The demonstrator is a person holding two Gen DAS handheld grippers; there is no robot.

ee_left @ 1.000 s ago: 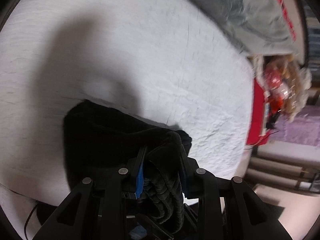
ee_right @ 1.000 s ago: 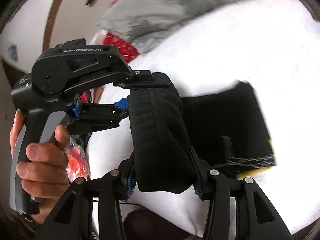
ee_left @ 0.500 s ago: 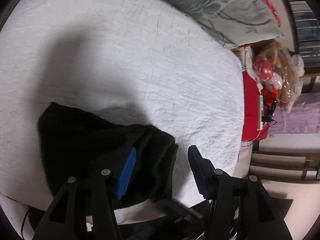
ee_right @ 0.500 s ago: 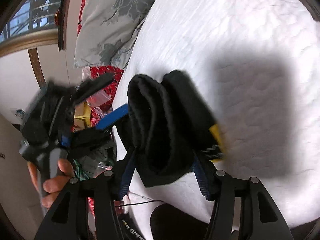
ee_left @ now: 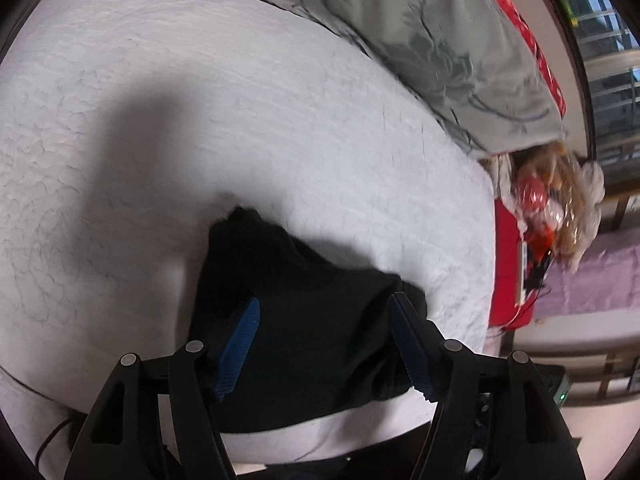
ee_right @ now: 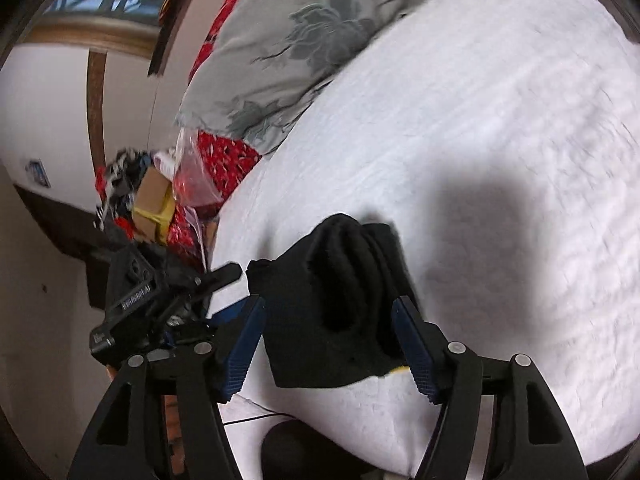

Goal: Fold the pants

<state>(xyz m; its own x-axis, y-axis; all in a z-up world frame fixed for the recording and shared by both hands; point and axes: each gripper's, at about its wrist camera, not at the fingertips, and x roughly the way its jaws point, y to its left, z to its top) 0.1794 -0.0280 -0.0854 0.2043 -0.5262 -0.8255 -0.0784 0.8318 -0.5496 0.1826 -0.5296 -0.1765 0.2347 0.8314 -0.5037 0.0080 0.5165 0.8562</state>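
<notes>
The black pants [ee_left: 304,300] lie folded in a thick bundle on the white bedspread [ee_left: 200,140], close to the bed's near edge. My left gripper [ee_left: 324,320] hovers over them with its jaws opening; the cloth lies between the blue pads [ee_left: 240,340], which do not press on it. In the right wrist view the pants [ee_right: 344,292] show rolled layers and a yellow tag [ee_right: 396,370] at the lower edge. My right gripper [ee_right: 328,320] straddles the bundle, its jaws opening too, with the pads off the cloth. The left gripper [ee_right: 160,300] appears at the left of that view.
A grey flowered pillow [ee_left: 420,48] lies at the head of the bed over red bedding [ee_right: 224,160]. Beside the bed are a plastic-wrapped toy [ee_left: 552,208], a red stand [ee_left: 508,264] and a cardboard box [ee_right: 152,200]. A thin cable [ee_right: 248,420] hangs off the near edge.
Both grippers were shut on the black pants and have let go, their jaws spreading wide. The bundle now rests on the bedspread, and the left gripper has drawn back from it.
</notes>
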